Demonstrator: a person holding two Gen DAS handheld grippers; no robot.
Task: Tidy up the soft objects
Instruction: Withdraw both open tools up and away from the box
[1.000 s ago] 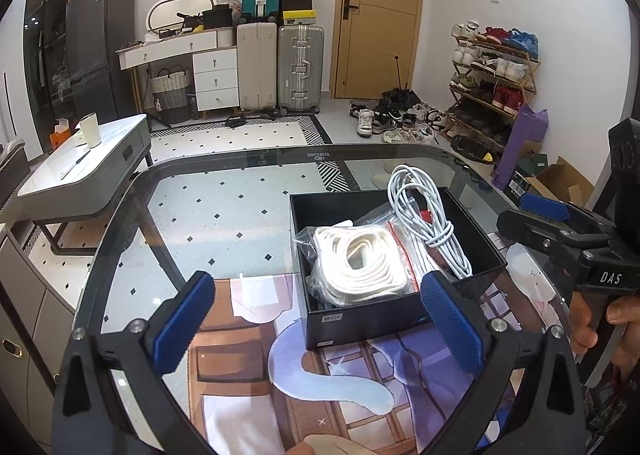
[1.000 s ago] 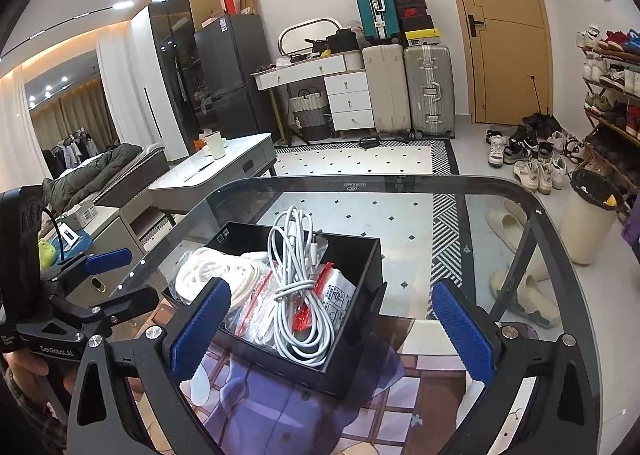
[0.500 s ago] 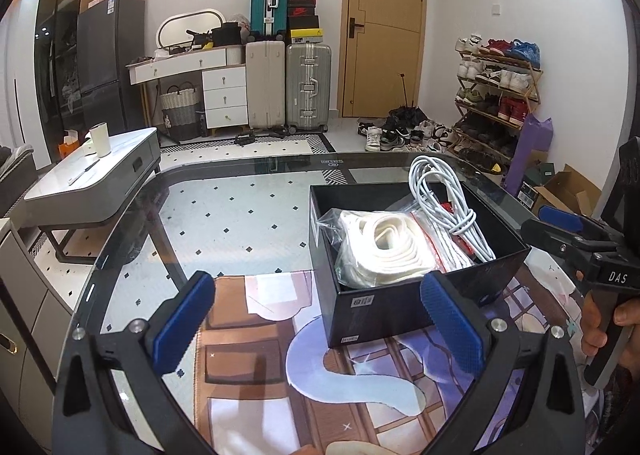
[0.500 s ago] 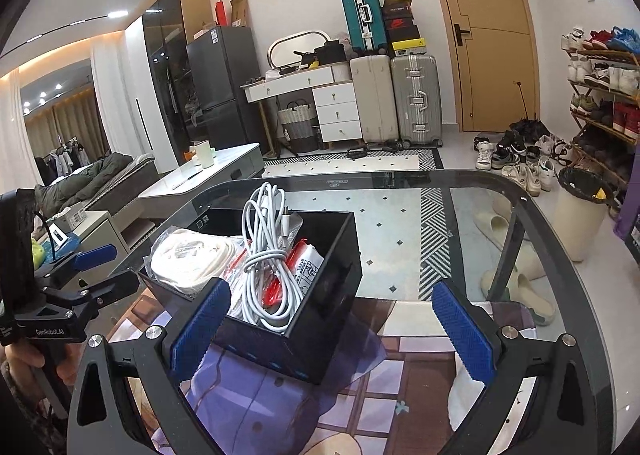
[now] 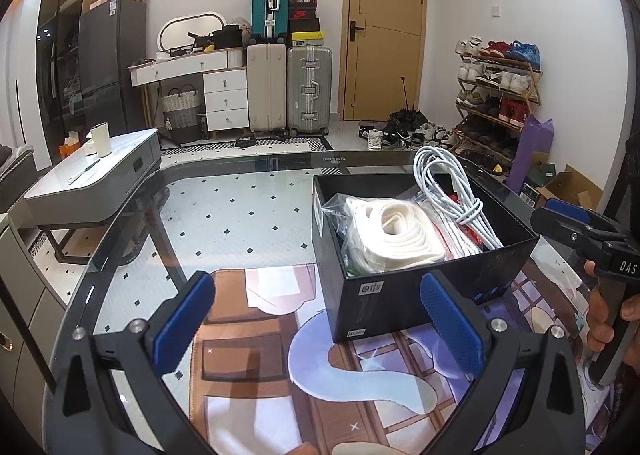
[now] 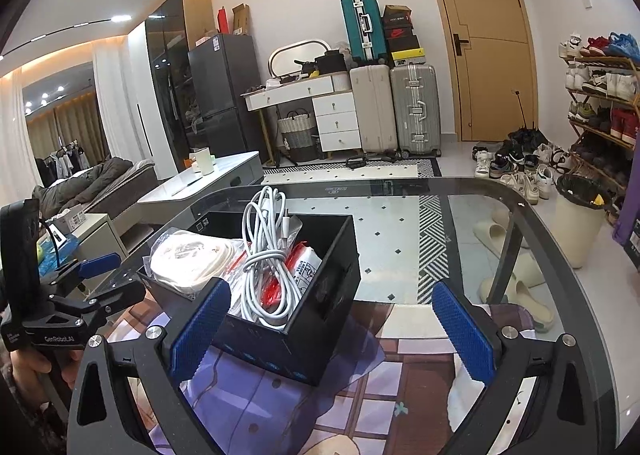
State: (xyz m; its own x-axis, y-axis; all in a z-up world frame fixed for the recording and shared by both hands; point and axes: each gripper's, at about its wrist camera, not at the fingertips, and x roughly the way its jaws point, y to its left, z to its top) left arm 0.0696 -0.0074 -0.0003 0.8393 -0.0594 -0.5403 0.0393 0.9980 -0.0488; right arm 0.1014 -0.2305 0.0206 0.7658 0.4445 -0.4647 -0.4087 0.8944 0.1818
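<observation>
The black box point(image 5: 424, 287) stands on the glass table point(image 5: 240, 215), toward its right edge, on a printed mat point(image 5: 248, 367). It holds a bagged white rope coil point(image 5: 394, 233) and a bundled white cable point(image 5: 448, 191), whose long axis leans toward the far wall of the box. The left gripper point(image 5: 318, 319) has wide jaws holding nothing; the box is ahead and to its right. The right gripper point(image 6: 332, 331), also wide and empty, has the box ahead-left and looks nearer to the cable. Suitcases point(image 5: 288, 91) and a shoe rack point(image 5: 500, 95) are behind.
</observation>
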